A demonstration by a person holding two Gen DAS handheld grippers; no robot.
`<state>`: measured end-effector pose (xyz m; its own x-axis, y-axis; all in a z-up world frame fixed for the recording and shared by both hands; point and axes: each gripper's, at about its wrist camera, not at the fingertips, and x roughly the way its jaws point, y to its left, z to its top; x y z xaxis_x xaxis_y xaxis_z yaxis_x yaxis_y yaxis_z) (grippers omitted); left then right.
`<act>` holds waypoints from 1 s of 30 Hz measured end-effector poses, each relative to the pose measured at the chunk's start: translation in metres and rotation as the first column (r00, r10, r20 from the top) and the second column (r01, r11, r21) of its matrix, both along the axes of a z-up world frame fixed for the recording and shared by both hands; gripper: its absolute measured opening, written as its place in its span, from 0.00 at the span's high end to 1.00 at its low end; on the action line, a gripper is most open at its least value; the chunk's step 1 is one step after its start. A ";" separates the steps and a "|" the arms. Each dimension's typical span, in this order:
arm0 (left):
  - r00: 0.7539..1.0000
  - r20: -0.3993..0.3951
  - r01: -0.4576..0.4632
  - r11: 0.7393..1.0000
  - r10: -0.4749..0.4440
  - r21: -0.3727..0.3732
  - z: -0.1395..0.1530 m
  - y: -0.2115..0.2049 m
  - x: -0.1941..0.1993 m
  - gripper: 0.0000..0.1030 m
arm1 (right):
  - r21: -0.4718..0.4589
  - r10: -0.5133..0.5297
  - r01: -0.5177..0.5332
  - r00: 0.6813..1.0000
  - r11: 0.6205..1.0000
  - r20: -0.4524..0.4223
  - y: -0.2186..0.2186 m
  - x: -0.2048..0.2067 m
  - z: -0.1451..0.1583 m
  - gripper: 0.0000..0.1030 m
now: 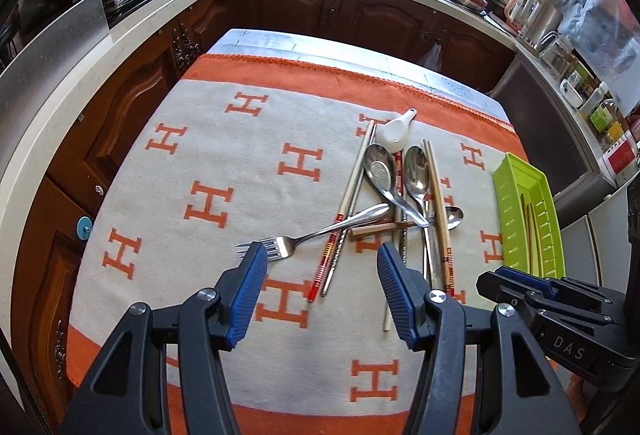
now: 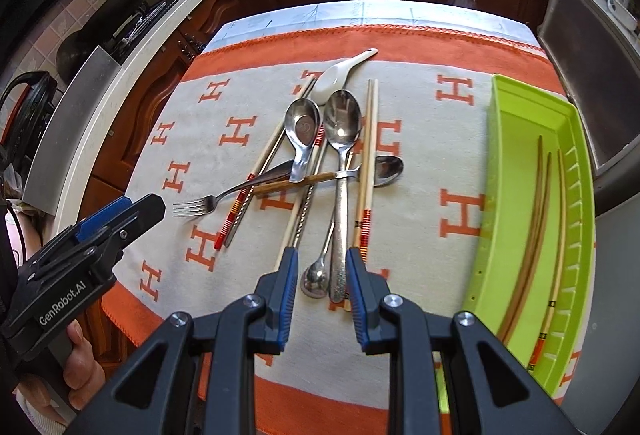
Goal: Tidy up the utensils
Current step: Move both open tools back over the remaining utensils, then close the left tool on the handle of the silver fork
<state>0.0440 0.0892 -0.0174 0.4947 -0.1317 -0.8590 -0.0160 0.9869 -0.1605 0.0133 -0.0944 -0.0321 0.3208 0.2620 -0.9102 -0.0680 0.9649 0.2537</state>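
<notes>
- While both grippers hang above the orange-and-cream cloth, neither one holds anything; the left gripper stands with its blue pads well apart and nothing between them; the right gripper has its pads closer together, yet a clear gap remains and they press on nothing
- Just ahead of the left gripper's left finger lies the fork, tines nearest that fingertip, handle running away to the right into the pile
- Ahead of the right gripper lies the heap of utensils: two large metal spoons bowls up, a white ceramic spoon at the far end, several chopsticks crossing under and beside them
- Seen through the gap of the right gripper's jaws, a small spoon and the end of a large spoon's handle lie on the cloth below
- To the right of the right gripper stands the green tray; a few chopsticks lie lengthwise in it
- Off to the left of the right gripper, the left gripper shows again, a person's hand around its grip
</notes>
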 end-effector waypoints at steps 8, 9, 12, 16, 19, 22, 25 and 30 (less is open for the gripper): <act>0.998 -0.064 0.000 1.000 0.000 -0.012 -0.027 0.024 0.005 0.37 | 0.014 0.015 -0.014 1.000 1.000 -0.024 0.016 0.005 -0.015 0.76; 0.997 -0.075 -0.002 1.000 0.001 -0.012 -0.031 0.027 0.005 0.37 | 0.015 0.017 -0.016 1.000 1.000 -0.026 0.017 0.005 -0.017 0.76; 0.995 -0.100 -0.005 1.000 0.003 -0.019 -0.040 0.035 0.006 0.37 | 0.020 0.019 -0.018 0.999 1.000 -0.031 0.020 0.006 -0.021 0.76; 0.992 -0.123 -0.006 0.999 0.001 -0.036 -0.049 0.043 0.006 0.37 | 0.029 0.007 -0.006 0.999 1.000 -0.037 0.022 0.007 -0.026 0.76; 0.991 -0.135 -0.005 0.999 -0.001 -0.049 -0.053 0.048 0.008 0.37 | 0.041 -0.005 0.007 0.999 0.999 -0.037 0.024 0.008 -0.031 0.76; 0.989 -0.148 -0.006 0.998 -0.003 -0.061 -0.057 0.052 0.012 0.37 | 0.055 -0.013 0.015 0.999 0.998 -0.037 0.027 0.009 -0.035 0.76; 0.988 -0.157 -0.001 0.997 -0.011 -0.082 -0.060 0.057 0.016 0.37 | 0.068 -0.023 0.026 0.999 0.997 -0.046 0.029 0.010 -0.042 0.76; 0.988 -0.141 0.042 0.991 -0.060 -0.128 -0.061 0.063 0.027 0.37 | 0.087 -0.057 0.062 0.996 0.994 -0.061 0.030 0.010 -0.051 0.76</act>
